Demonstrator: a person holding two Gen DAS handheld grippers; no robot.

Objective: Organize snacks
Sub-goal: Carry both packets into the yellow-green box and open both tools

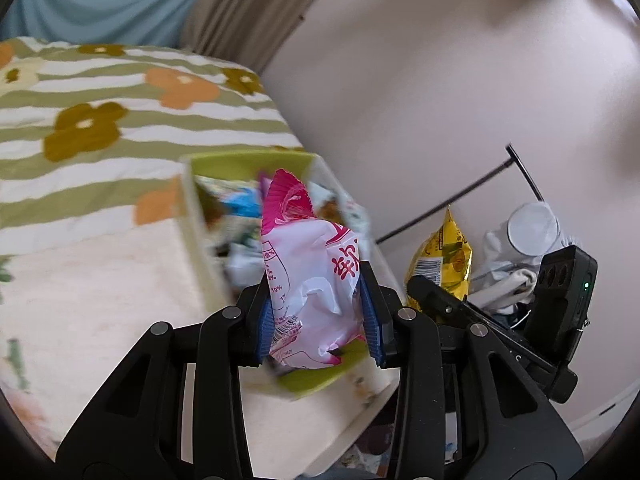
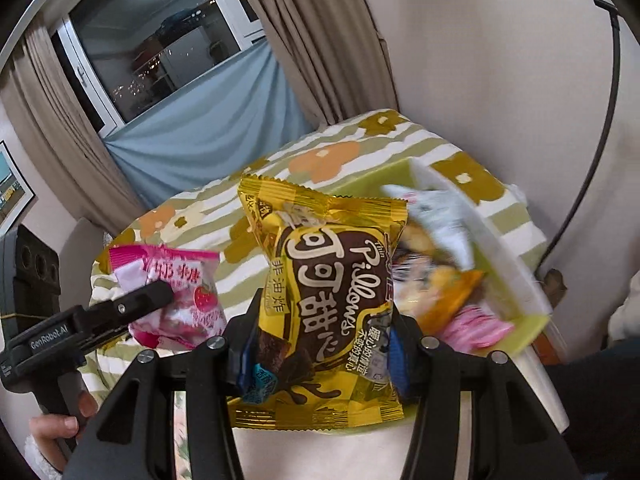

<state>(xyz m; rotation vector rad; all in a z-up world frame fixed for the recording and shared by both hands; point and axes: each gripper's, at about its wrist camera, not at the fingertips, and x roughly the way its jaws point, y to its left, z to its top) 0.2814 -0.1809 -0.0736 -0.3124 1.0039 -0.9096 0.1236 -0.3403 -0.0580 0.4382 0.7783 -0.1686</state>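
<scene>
The left wrist view looks steeply down along its fingers, close over a green-lined white cardboard box [image 1: 248, 164] of snacks near the edge of a flower-patterned striped bedcover [image 1: 100, 120]. The right wrist view faces the same box [image 2: 500, 240] and bedcover [image 2: 320, 160] from the other side. Each view catches the other gripper: right gripper [image 1: 432, 292], left gripper [image 2: 156, 294].

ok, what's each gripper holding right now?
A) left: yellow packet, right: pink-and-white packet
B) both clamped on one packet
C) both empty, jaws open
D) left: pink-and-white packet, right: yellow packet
D: the left gripper is shut on the pink-and-white packet, while the right gripper is shut on the yellow packet, both above the box of snacks.
</scene>
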